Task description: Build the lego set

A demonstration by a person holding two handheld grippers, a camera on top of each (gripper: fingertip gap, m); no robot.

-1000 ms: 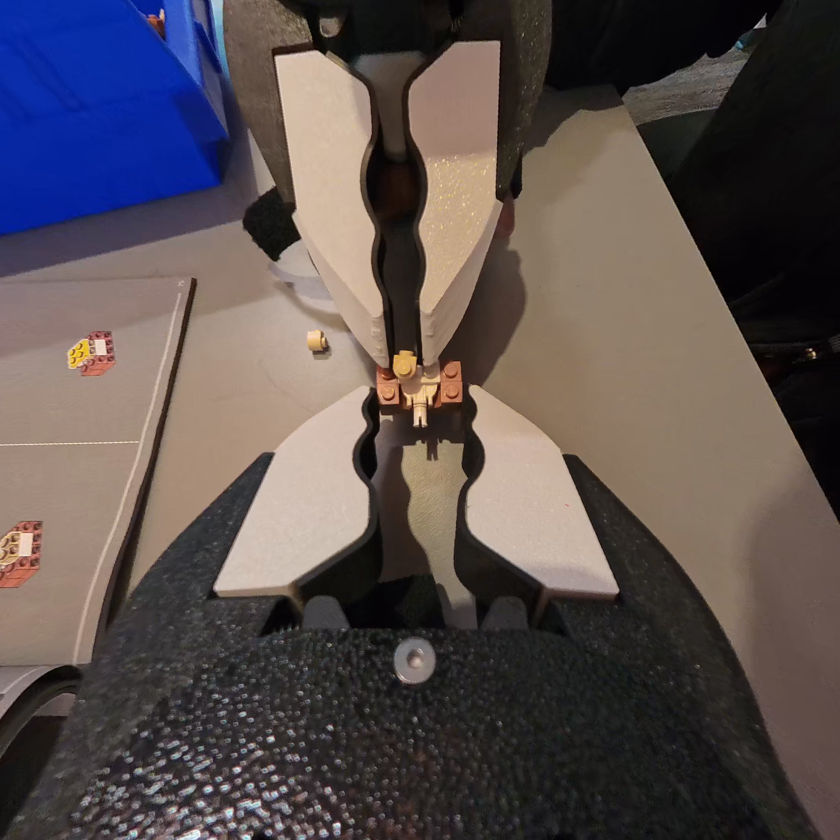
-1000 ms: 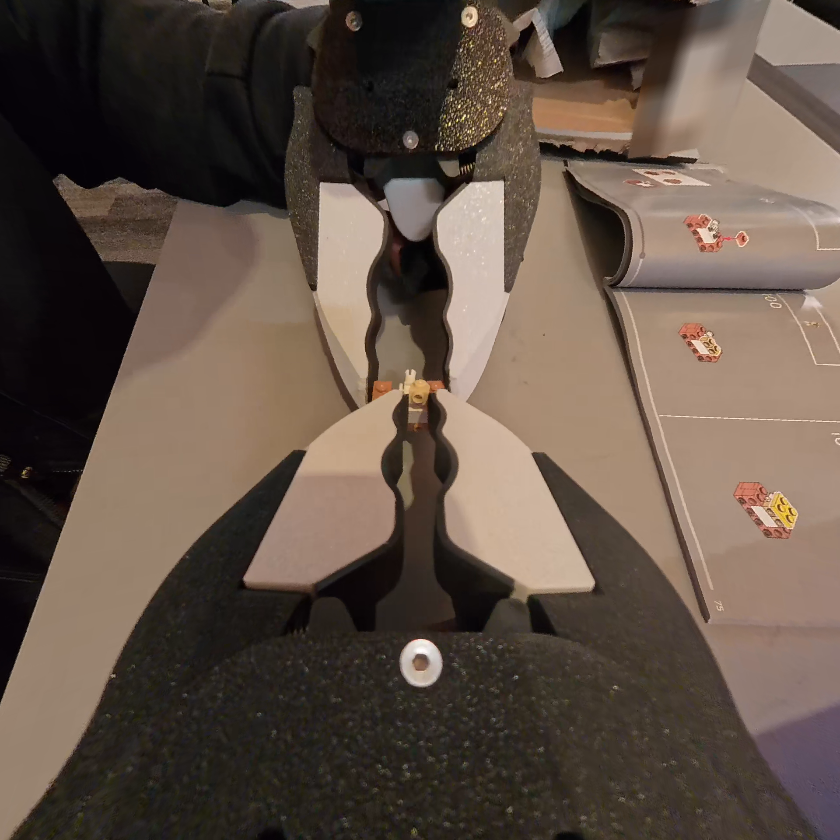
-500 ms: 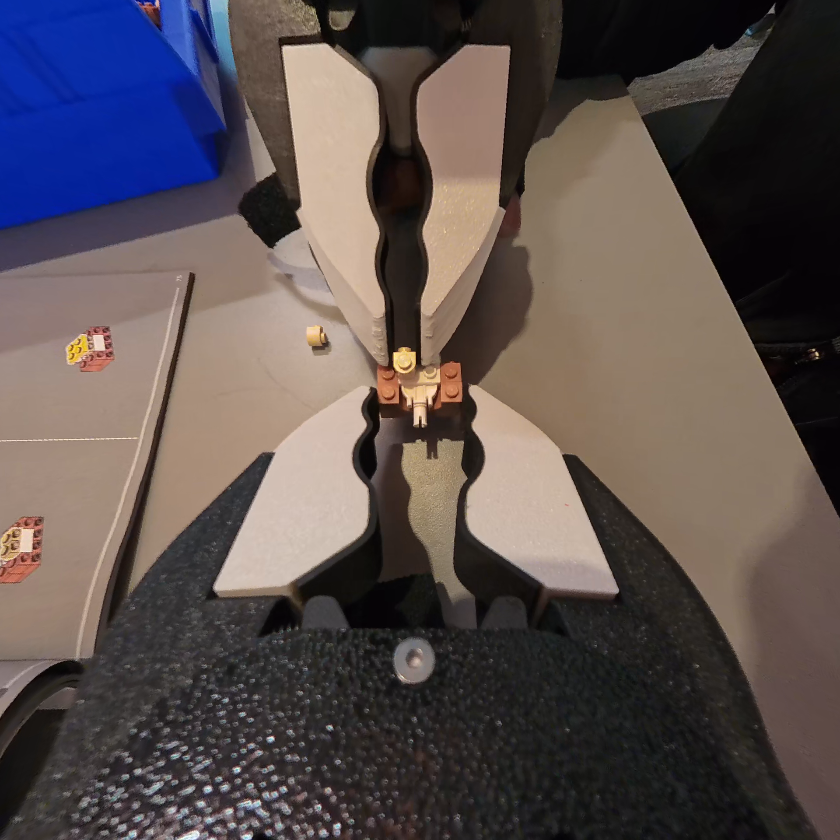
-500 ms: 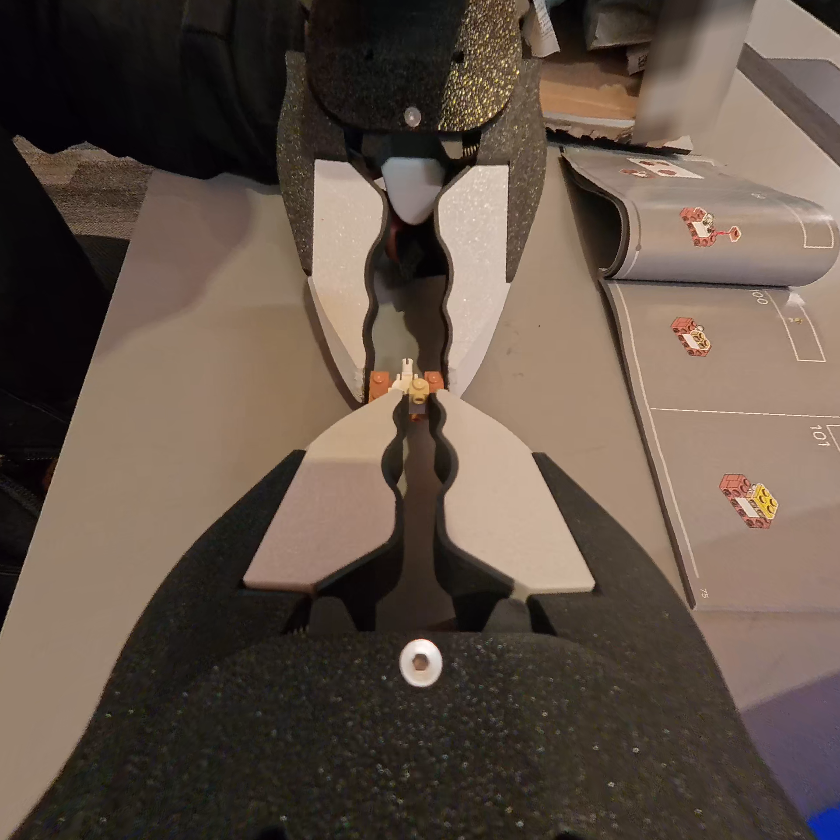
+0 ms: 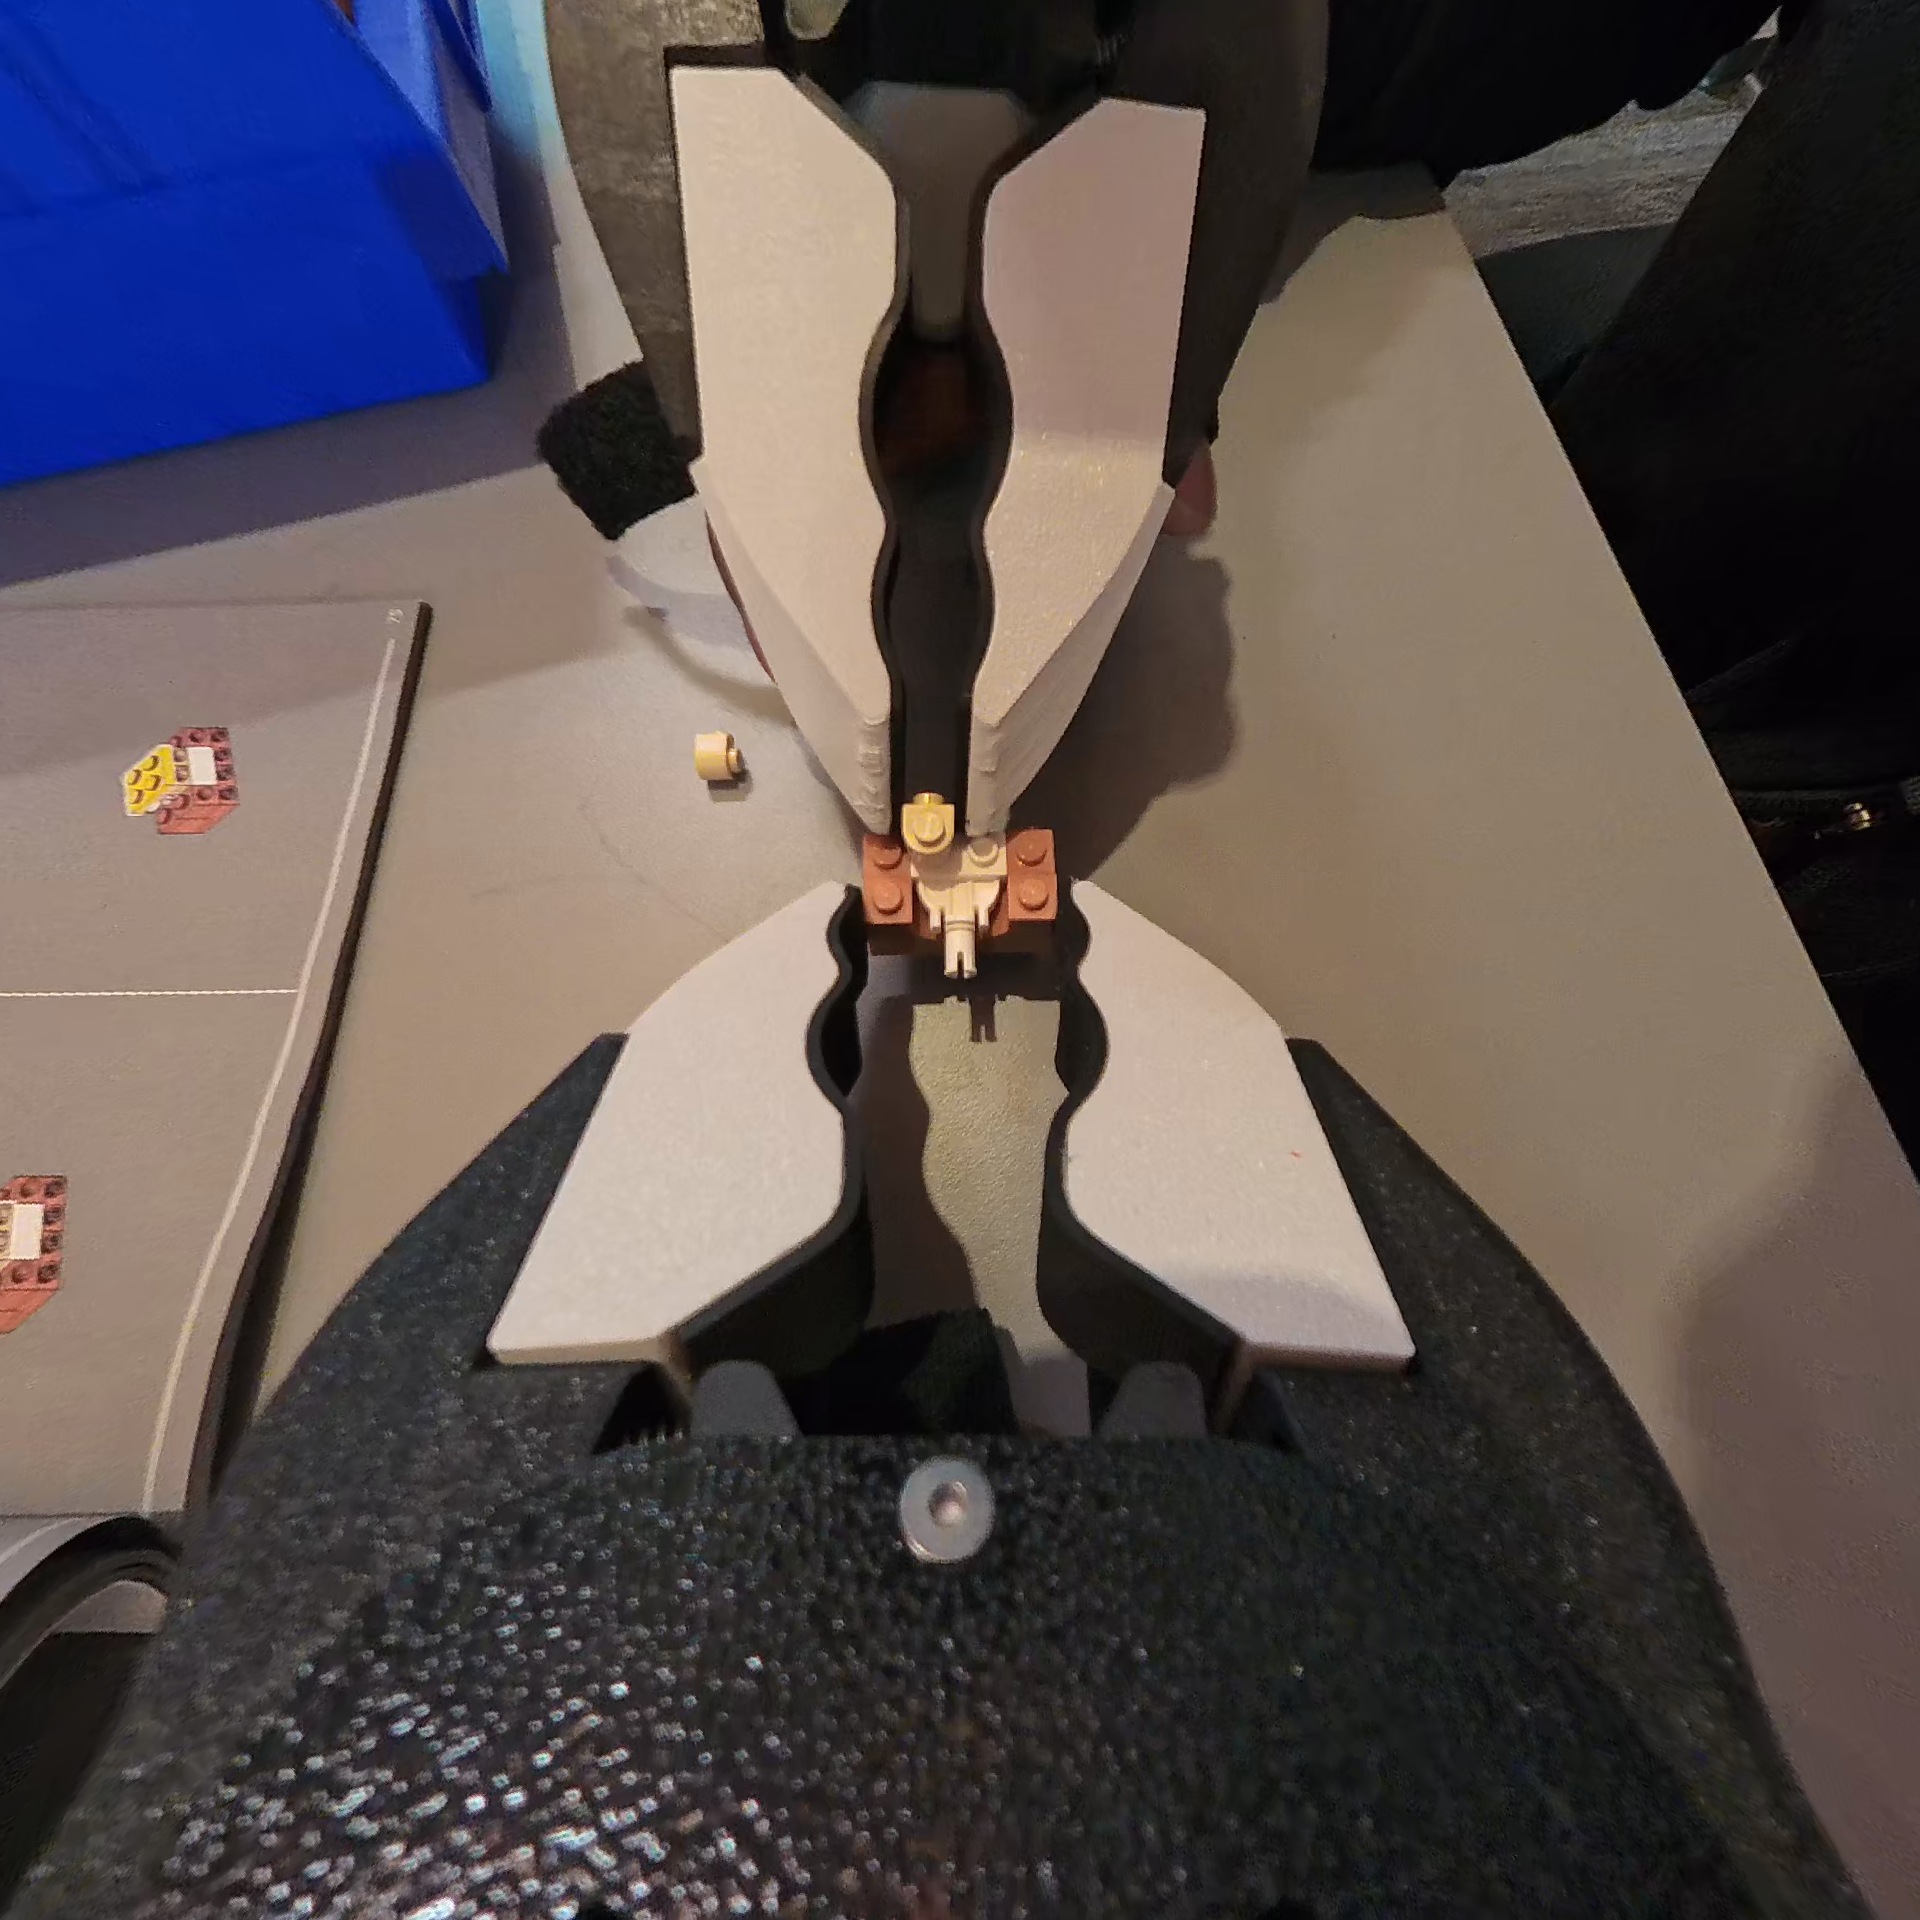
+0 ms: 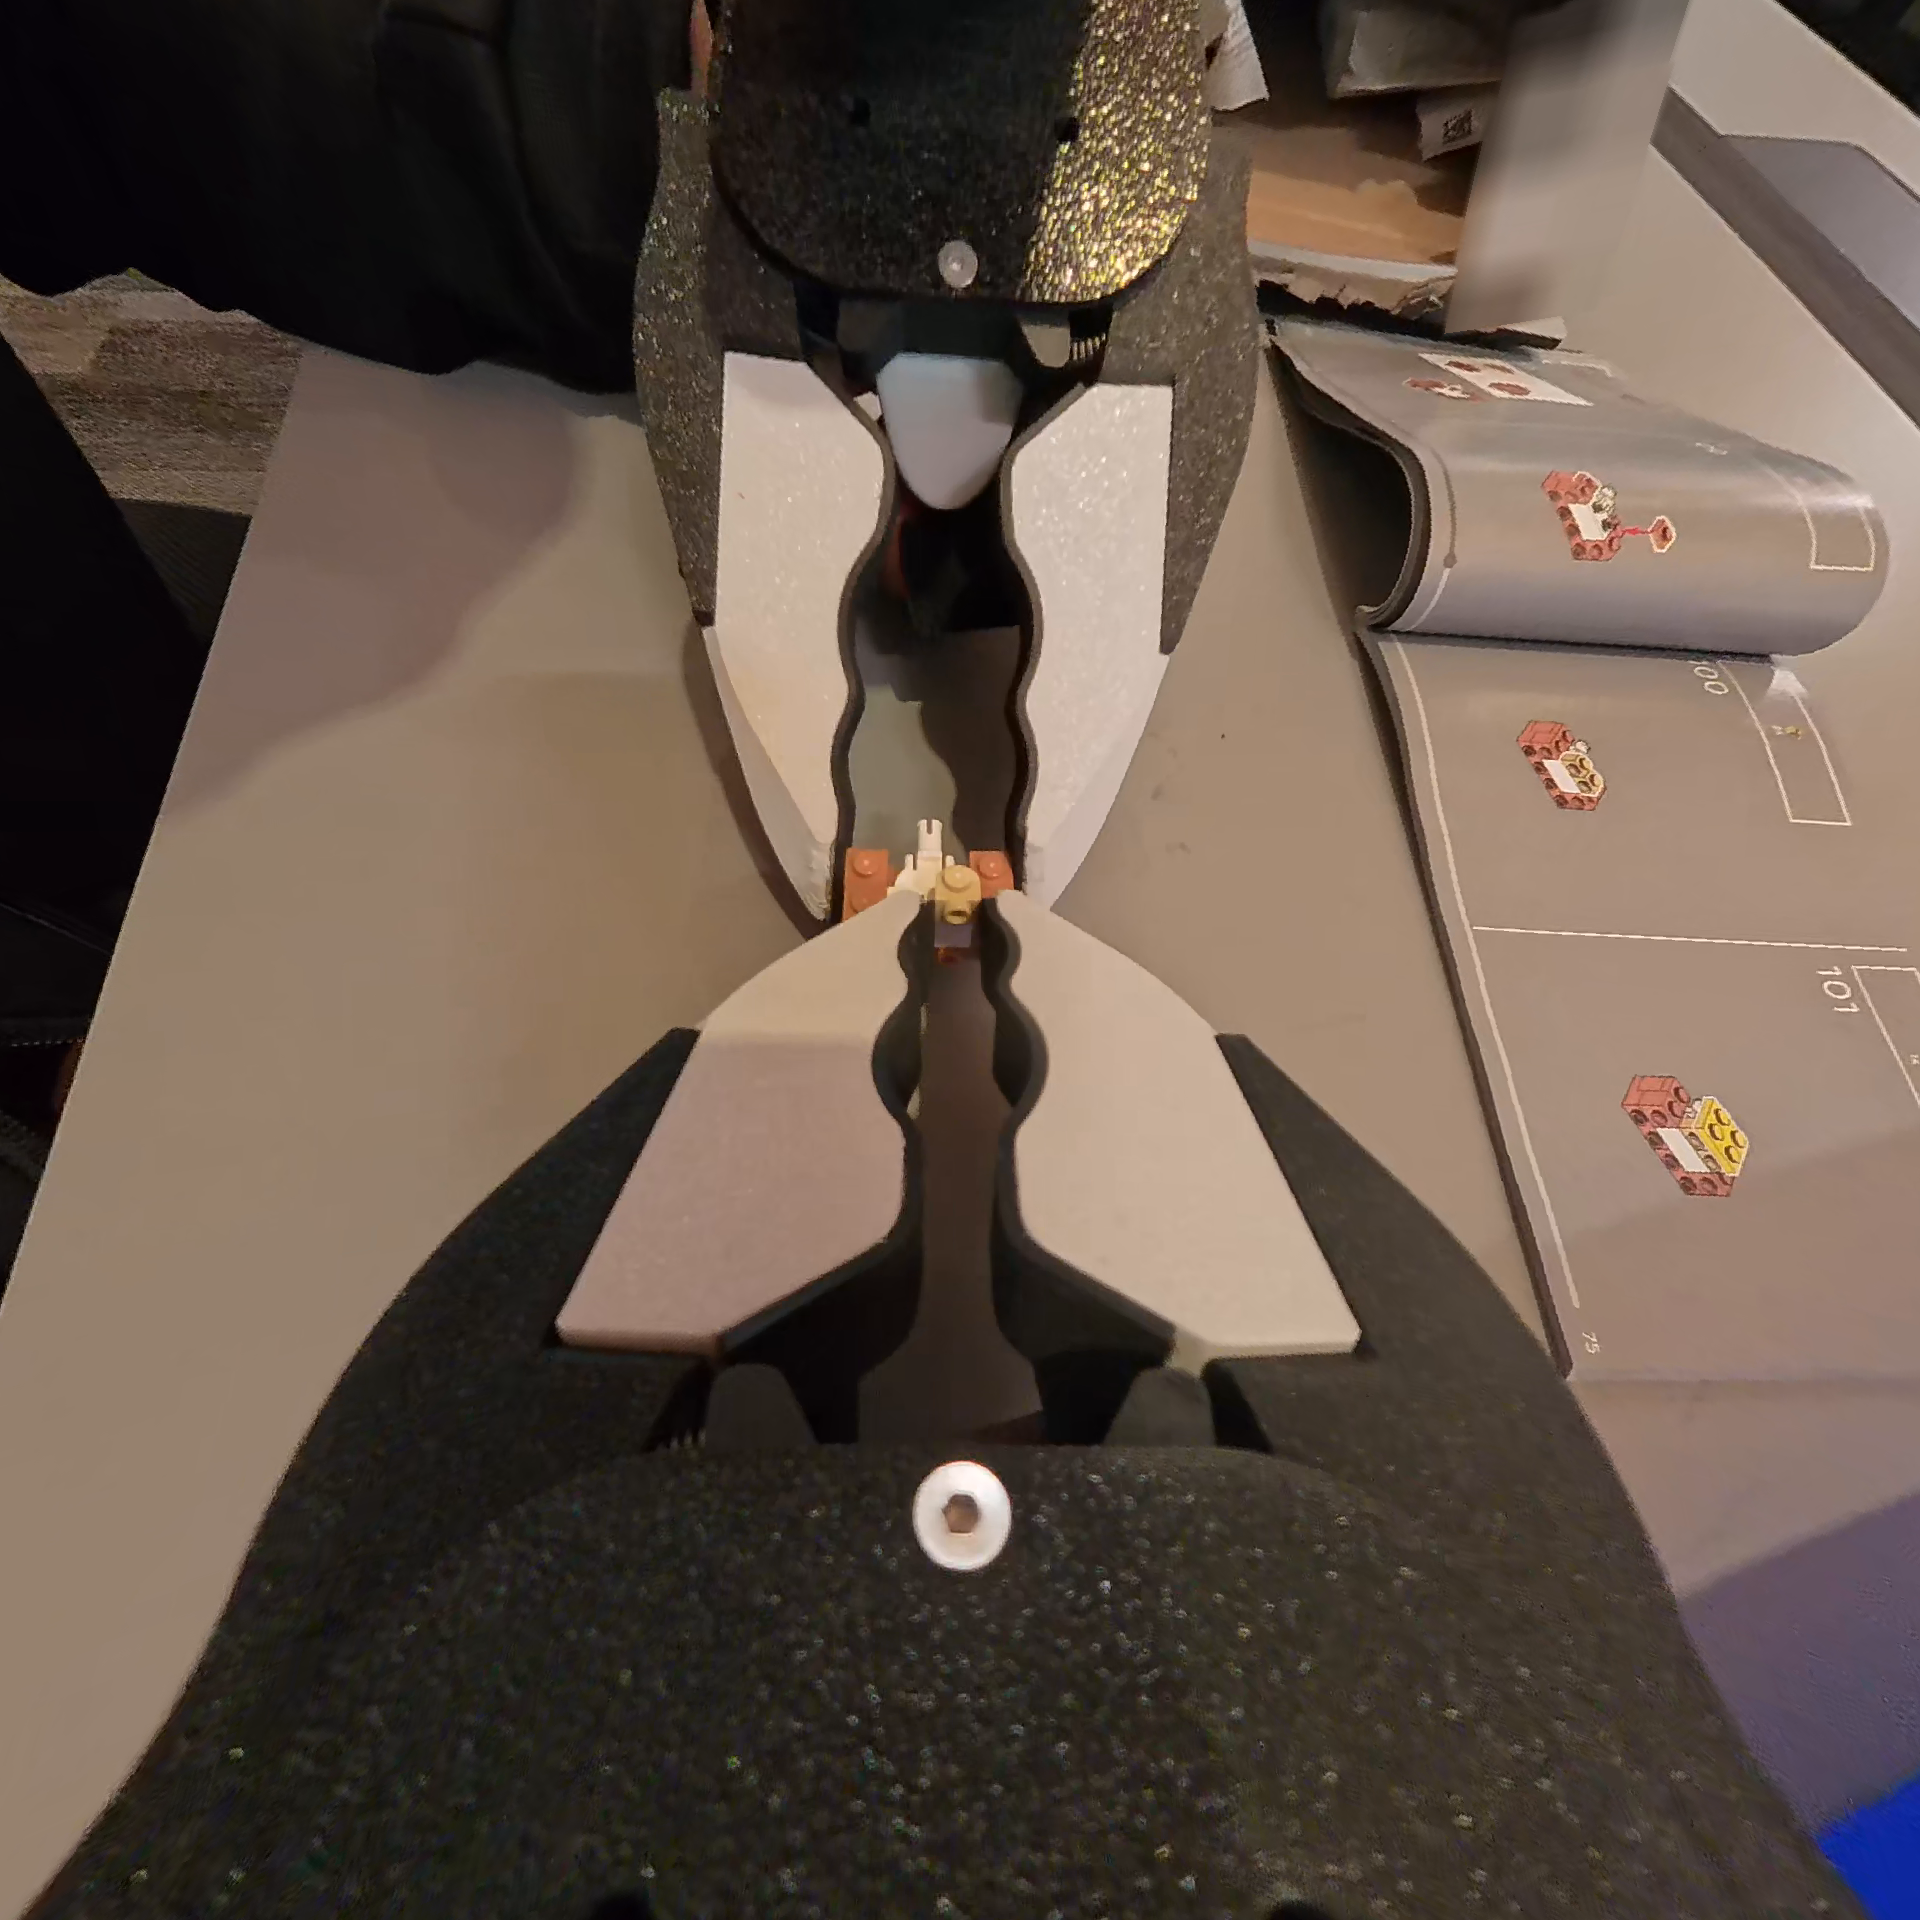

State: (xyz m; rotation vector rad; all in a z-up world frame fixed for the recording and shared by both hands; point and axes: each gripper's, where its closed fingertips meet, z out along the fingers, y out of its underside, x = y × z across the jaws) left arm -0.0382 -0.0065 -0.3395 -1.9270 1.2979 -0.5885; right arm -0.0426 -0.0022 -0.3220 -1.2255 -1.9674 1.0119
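- A blue bin and an open booklet are seen at the far left of the worktop; nothing there is touched by either claw.
- A loose tan stud lies on the worktop just left of the claws; it could be knocked away if a claw swings sideways.
- The brown brick block, with a cream piece on top, is held above the worktop between the fingers of the left claw, set at block width. Only the block's ends are gripped, so a twist under pressure could be enough to pivot it or drop it.
- A small tan piece is pinched in the narrow right claw and rests on the block's top. It looks slightly off-centre; if pushed askew, it may pop out or miss the studs.
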